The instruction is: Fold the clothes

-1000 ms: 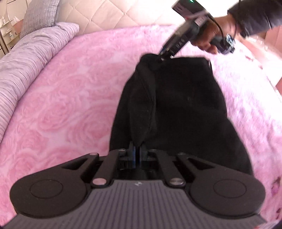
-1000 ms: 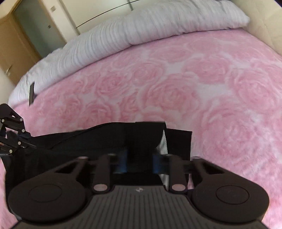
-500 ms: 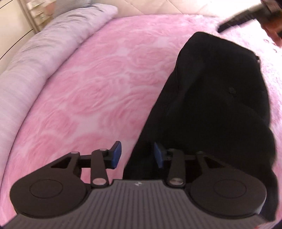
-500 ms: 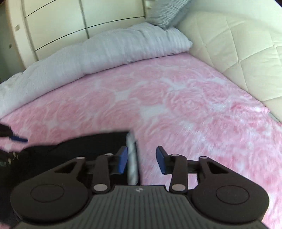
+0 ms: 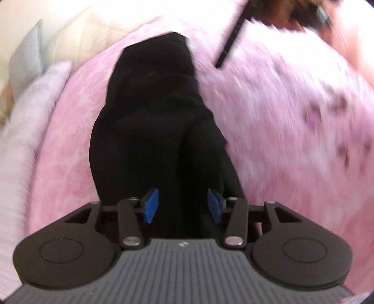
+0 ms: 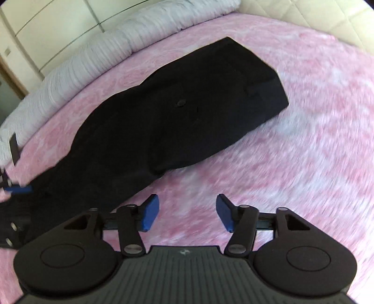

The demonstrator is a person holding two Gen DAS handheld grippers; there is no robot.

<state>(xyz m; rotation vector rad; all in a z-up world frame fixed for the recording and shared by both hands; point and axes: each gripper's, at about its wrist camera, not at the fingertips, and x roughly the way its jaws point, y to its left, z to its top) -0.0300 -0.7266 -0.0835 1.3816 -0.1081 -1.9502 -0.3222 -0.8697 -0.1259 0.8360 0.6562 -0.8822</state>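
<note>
A black garment (image 6: 187,112) lies folded lengthwise on the pink rose-patterned bed cover (image 6: 303,140). In the left wrist view the garment (image 5: 152,117) runs away from me. My left gripper (image 5: 181,205) is open, its blue pads on either side of the garment's near end, gripping nothing. My right gripper (image 6: 187,212) is open and empty above the pink cover, just beside the garment's long edge. The left gripper's fingertip (image 6: 18,189) shows at the left edge of the right wrist view. The right gripper (image 5: 231,39) shows blurred at the top of the left wrist view.
A striped grey-white duvet (image 6: 116,46) lies rolled along the far side of the bed. A quilted cream headboard (image 6: 327,14) stands at the upper right. Cream wardrobe doors (image 6: 46,28) stand behind the duvet. A pillow (image 5: 28,58) shows at upper left.
Both grippers have let go of the garment and opened. The garment now lies folded flat on the bed. Both grippers have pulled back and swung to new angles.
</note>
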